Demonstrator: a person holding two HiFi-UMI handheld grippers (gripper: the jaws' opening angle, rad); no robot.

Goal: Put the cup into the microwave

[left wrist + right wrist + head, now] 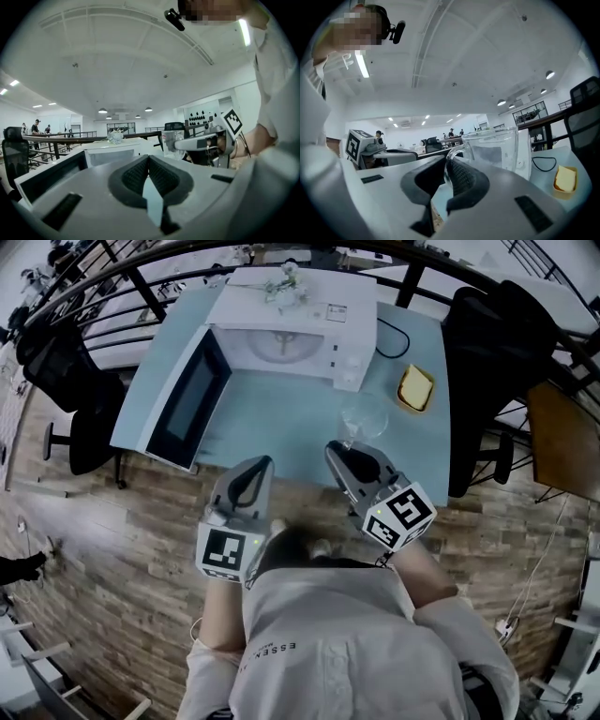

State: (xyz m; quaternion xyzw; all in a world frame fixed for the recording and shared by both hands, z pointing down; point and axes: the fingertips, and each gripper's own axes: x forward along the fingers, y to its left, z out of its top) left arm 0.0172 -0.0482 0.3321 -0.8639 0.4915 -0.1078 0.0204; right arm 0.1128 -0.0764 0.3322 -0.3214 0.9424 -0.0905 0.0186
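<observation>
A clear glass cup (pixel 364 417) hangs over the pale blue table's near edge. My right gripper (pixel 339 448) is shut on its handle. In the right gripper view the handle sits between the dark pads, with the cup (pixel 497 149) just beyond my right gripper (pixel 449 165). The white microwave (pixel 291 343) stands at the back of the table. Its door (pixel 187 404) is swung wide open to the left, and the turntable plate shows inside. My left gripper (pixel 255 465) hovers at the table's near edge, shut and empty. The left gripper view shows my left gripper (pixel 148 158) closed, with the cup (pixel 171 142) off to the right.
A yellow block in a small dish (pixel 415 387) lies right of the microwave, beside a black cable (pixel 394 338). A small glassy ornament (pixel 286 282) sits on the microwave's top. Black chairs stand left (pixel 66 371) and right (pixel 487 343) of the table (pixel 281 432). A railing runs behind.
</observation>
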